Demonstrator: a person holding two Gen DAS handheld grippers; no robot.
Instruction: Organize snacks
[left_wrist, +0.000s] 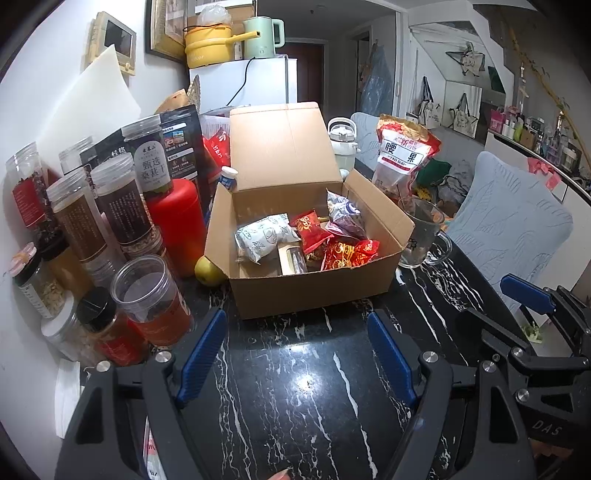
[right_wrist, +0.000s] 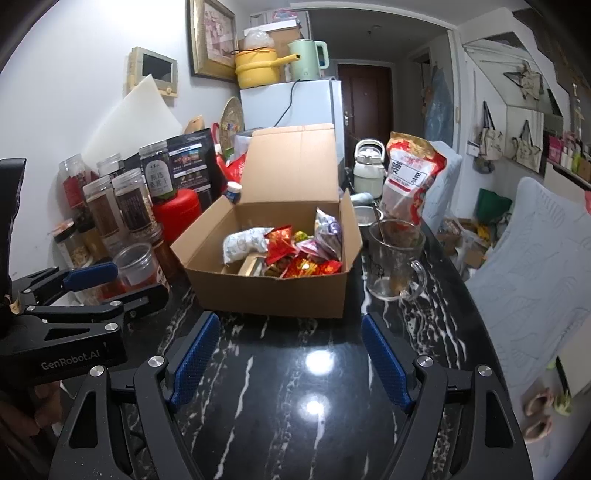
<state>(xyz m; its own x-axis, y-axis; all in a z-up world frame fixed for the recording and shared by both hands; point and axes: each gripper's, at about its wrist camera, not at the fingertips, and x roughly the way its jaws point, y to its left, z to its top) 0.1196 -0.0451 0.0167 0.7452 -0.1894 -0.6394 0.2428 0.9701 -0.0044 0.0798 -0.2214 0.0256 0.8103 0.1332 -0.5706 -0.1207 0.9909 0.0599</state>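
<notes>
I am holding both tongs spread and empty over the bare near part of the table (left_wrist: 295, 387): the left gripper (left_wrist: 295, 354) and the right gripper (right_wrist: 288, 354) are hovering side by side, both facing the cardboard box (left_wrist: 314, 291). The box is sitting toward the table's middle with its lid standing up, and small snack packets (left_wrist: 332, 243) are lying loose inside it, a pale one (left_wrist: 264, 236) at their left. Jars (left_wrist: 92, 221) are crowding the table's left edge; a big red nut bag (left_wrist: 402, 155) is standing past the box's right wall, behind a glass mug (right_wrist: 397, 258). I judge this fits either packing or a filled box awaiting closing, so I am not choosing a move.
</notes>
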